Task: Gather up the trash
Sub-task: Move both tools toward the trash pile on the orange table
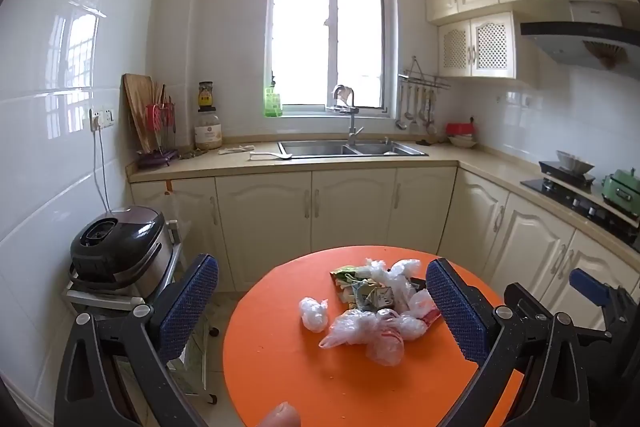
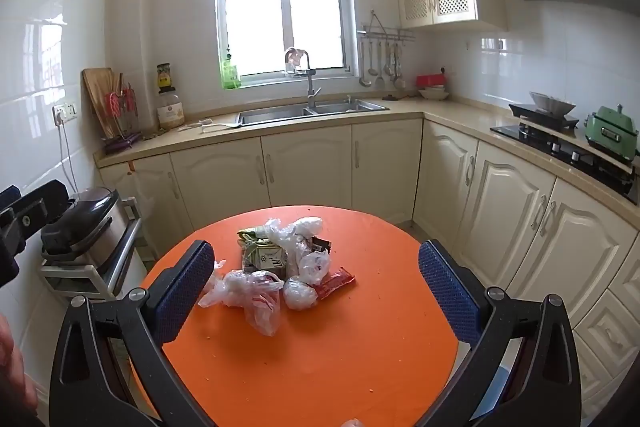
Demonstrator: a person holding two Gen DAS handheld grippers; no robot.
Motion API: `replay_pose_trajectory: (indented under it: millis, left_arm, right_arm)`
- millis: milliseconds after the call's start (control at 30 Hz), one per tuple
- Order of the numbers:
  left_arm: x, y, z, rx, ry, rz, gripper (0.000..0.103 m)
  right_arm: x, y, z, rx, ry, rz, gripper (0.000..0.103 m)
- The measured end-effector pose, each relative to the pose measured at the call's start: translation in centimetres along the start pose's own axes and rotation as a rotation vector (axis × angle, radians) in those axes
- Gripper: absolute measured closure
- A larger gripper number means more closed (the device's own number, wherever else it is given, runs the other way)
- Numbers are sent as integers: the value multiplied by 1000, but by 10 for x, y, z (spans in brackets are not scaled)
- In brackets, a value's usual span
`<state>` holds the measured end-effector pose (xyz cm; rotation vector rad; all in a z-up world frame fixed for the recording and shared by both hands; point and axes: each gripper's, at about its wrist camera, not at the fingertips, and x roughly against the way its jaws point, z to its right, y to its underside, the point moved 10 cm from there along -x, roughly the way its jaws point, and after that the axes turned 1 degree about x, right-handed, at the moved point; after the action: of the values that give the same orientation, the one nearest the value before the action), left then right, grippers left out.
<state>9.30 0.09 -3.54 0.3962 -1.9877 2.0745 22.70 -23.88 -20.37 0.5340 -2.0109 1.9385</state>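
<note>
A heap of trash [image 1: 374, 307] lies on a round orange table [image 1: 288, 367]: crumpled clear plastic bags, a green-and-white carton and a red wrapper. A small balled bag [image 1: 313, 313] sits apart on its left. My left gripper [image 1: 322, 301] hangs above the table's near side, wide open, nothing between its blue pads. In the right wrist view the same trash heap [image 2: 280, 263] lies on the orange table [image 2: 320, 367], with the red wrapper [image 2: 335, 282] at its right. My right gripper [image 2: 316, 285] is also wide open and empty, short of the heap.
Cream kitchen cabinets [image 1: 304, 207] and a counter with a double sink [image 1: 352, 148] run behind the table. A rice cooker [image 1: 120, 247] sits on a low rack at the left. A stove [image 2: 560, 139] and green appliance [image 2: 610, 133] stand on the right counter.
</note>
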Motion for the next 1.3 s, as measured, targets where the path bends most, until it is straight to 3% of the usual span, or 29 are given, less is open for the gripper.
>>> replay_pose_trajectory:
  millis: [400, 767, 1300]
  left_arm:
    - [6, -1, -9, 35, -37, -15, 1]
    - [16, 2, -14, 47, -17, 41, 1]
    - [17, 0, -22, 61, -1, 40, 1]
  right_arm:
    - [6, -13, -13, 7, 6, 11, 0]
    - [16, -25, -17, 25, 2, 52, 0]
    - [16, -28, -21, 32, -2, 54, 0]
